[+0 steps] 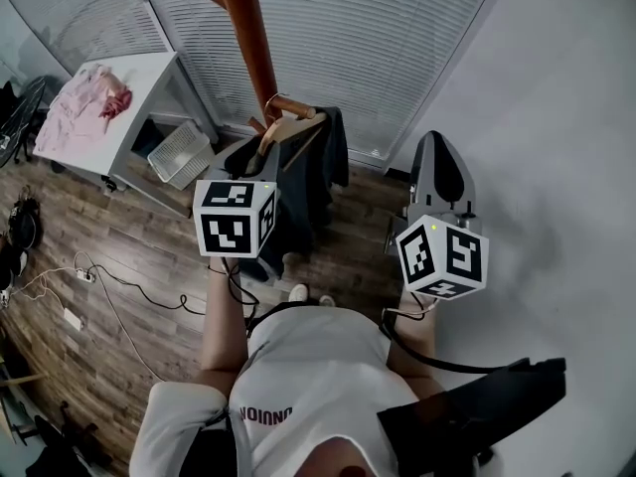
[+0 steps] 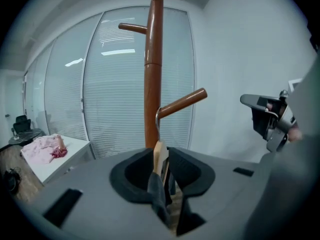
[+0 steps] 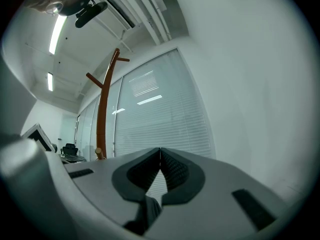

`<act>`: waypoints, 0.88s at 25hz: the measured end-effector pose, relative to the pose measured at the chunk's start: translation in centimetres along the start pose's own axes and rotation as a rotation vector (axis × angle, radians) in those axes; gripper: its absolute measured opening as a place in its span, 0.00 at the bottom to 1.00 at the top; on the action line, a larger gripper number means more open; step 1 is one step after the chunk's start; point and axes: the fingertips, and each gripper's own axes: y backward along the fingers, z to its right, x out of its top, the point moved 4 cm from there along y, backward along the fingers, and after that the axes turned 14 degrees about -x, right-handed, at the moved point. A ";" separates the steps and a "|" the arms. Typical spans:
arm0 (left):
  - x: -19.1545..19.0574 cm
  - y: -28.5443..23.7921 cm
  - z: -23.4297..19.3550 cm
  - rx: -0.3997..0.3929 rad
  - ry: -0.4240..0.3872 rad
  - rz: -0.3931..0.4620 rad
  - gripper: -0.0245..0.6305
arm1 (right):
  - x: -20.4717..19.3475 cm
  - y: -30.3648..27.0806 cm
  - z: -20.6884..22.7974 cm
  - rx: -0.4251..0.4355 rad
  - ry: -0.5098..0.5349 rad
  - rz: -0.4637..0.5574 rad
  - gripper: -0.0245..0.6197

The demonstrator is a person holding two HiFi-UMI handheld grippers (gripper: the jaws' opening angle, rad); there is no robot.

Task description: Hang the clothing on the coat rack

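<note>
The brown coat rack (image 1: 244,30) stands before the window blinds, with a short peg (image 1: 290,105) low on its pole. A wooden hanger (image 1: 294,127) carrying a dark grey garment (image 1: 316,167) is right at that peg. My left gripper (image 1: 256,157) is shut on the hanger. In the left gripper view the hanger (image 2: 160,156) sits between the closed jaws of the left gripper (image 2: 162,151), and its metal hook (image 2: 157,118) reaches up to the peg (image 2: 182,102); I cannot tell whether it rests on it. My right gripper (image 1: 442,165) is shut and points at the white wall, well right of the rack (image 3: 104,109).
A white table (image 1: 149,73) with a pink garment (image 1: 89,102) stands at the back left, a white basket (image 1: 179,152) beside it. Cables (image 1: 119,286) trail over the wooden floor. A white wall (image 1: 556,117) closes off the right side.
</note>
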 end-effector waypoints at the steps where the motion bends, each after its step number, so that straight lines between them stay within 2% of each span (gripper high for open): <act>1: 0.2 0.1 0.1 -0.005 0.001 0.011 0.20 | -0.1 -0.1 0.0 0.002 -0.002 0.000 0.07; 4: 0.7 0.5 0.1 -0.005 0.004 0.037 0.18 | -0.4 -0.2 -0.2 0.010 -0.008 -0.003 0.07; 8: 1.5 1.5 0.3 0.006 -0.003 0.078 0.11 | -0.3 -0.1 -0.7 0.026 -0.003 -0.008 0.07; 12: 2.5 2.1 0.8 -0.019 0.020 0.117 0.07 | 0.2 0.0 -0.8 0.033 0.006 -0.001 0.07; 22: 2.5 2.5 2.0 -0.047 0.026 0.121 0.06 | 0.6 0.9 -1.4 0.051 0.098 0.031 0.07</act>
